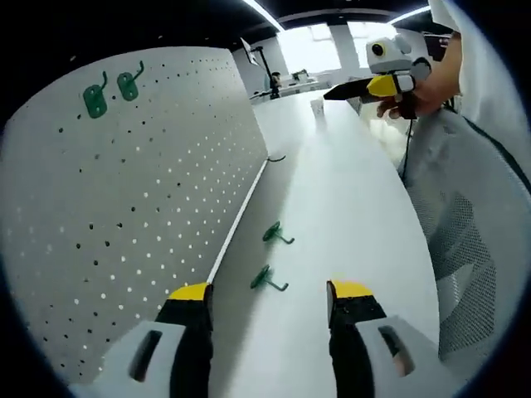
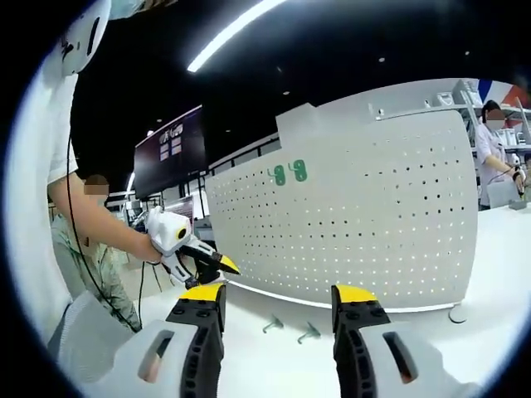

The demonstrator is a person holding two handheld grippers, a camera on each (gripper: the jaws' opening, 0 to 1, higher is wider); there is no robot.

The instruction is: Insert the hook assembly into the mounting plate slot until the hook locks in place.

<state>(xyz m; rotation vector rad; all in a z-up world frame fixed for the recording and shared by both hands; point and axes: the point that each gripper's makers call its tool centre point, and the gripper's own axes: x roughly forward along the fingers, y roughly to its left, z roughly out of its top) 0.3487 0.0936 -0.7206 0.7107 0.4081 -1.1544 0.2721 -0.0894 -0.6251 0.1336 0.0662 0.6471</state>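
Right gripper (image 2: 278, 319) open above white counter (image 2: 489, 249).
Two green metal hooks (image 2: 289, 329) lie before white perforated pegboard (image 2: 357, 224); two green hooks (image 2: 289, 173) mounted.

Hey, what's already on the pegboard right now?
Two green hooks sit side by side near one upper corner of the white pegboard. Two more hooks lie loose on the table. How the mounted pair locks behind isn't visible.

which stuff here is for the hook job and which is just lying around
For the job:
- two loose green plastic hooks on the table
- white perforated pegboard
- two green hooks already mounted

Just lying about:
- small dark curved piece at the pegboard's base
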